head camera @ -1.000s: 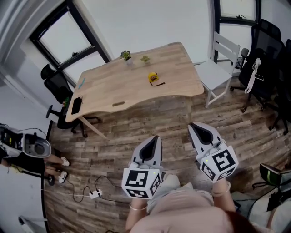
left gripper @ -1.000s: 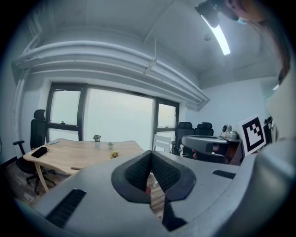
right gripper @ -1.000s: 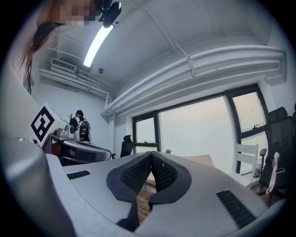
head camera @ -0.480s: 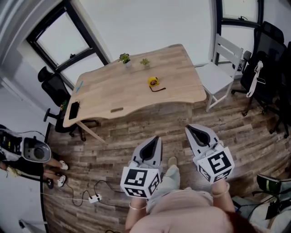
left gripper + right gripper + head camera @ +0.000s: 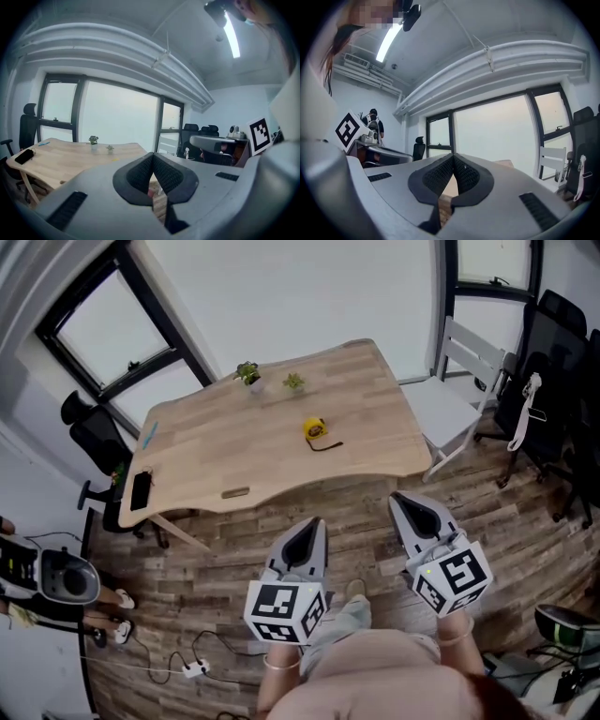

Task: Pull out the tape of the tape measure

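Note:
A yellow tape measure (image 5: 316, 429) lies near the middle of the light wooden table (image 5: 281, 479), with a short black strap beside it. Both grippers are held over the plank floor, well short of the table's near edge. My left gripper (image 5: 310, 524) is shut with nothing between its jaws, and its closed pads (image 5: 145, 171) point toward the table (image 5: 65, 159). My right gripper (image 5: 404, 502) is also shut and empty, its pads (image 5: 461, 173) closed tip to tip. In both gripper views the tape measure is hidden.
Two small potted plants (image 5: 247, 373) (image 5: 294, 382) stand at the table's far edge and a black flat object (image 5: 141, 489) lies at its left end. A white chair (image 5: 452, 395) stands right of the table, black office chairs (image 5: 562, 362) beyond. A cable and power strip (image 5: 193, 669) lie on the floor.
Both grippers have been carried forward toward the table, which now sits lower and nearer in the head view. The jaws stayed shut.

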Demonstrator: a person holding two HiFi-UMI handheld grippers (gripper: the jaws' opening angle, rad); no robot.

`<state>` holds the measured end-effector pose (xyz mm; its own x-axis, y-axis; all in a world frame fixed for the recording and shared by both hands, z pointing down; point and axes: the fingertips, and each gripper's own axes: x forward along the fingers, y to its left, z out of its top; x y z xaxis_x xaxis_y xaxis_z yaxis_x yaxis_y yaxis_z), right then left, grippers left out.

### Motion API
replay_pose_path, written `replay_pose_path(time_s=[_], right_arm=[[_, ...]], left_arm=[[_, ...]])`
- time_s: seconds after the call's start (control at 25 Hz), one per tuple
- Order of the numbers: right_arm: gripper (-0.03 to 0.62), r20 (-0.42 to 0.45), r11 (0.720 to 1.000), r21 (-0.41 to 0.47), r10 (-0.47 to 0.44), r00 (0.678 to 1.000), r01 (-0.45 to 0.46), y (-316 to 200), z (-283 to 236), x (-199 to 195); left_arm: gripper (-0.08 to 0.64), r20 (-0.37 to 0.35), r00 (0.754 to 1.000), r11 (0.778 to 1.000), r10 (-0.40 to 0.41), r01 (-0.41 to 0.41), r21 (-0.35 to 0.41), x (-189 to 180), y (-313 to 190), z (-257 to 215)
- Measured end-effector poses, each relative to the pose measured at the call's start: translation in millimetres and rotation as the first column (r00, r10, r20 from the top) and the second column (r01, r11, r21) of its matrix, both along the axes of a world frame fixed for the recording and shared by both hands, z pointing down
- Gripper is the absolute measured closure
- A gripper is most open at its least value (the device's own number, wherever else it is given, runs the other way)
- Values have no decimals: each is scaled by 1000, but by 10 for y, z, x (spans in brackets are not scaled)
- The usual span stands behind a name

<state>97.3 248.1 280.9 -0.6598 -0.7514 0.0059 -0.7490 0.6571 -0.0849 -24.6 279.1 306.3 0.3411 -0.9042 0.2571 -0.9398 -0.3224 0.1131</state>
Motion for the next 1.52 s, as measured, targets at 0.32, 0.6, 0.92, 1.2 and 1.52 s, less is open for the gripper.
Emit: replay_pose_path(time_s=[0.32, 0.6, 0.92, 1.2, 1.52], right_arm=[[594, 3, 999, -49, 2, 1000, -2, -608, 23, -258], [594, -10, 998, -64, -18, 1000, 17, -977, 73, -515], [594, -5, 998, -58, 1, 1000, -1, -1159, 168, -646], [594, -16, 999, -23, 24, 1000, -25, -1340, 189, -696], [594, -31, 998, -62, 16, 999, -18, -1795, 315, -823]], left_arm=[[561, -17, 999, 999, -32, 32, 21, -410, -582, -16], [561, -39, 999, 999, -17, 18, 29, -689, -961, 62], [561, -39, 999, 1000, 28, -28, 6, -865, -1294, 238], [561, -49, 998, 998, 48, -50, -30, -911, -1514, 407], [560, -50, 996, 996, 74, -77, -49, -942, -1881, 499]])
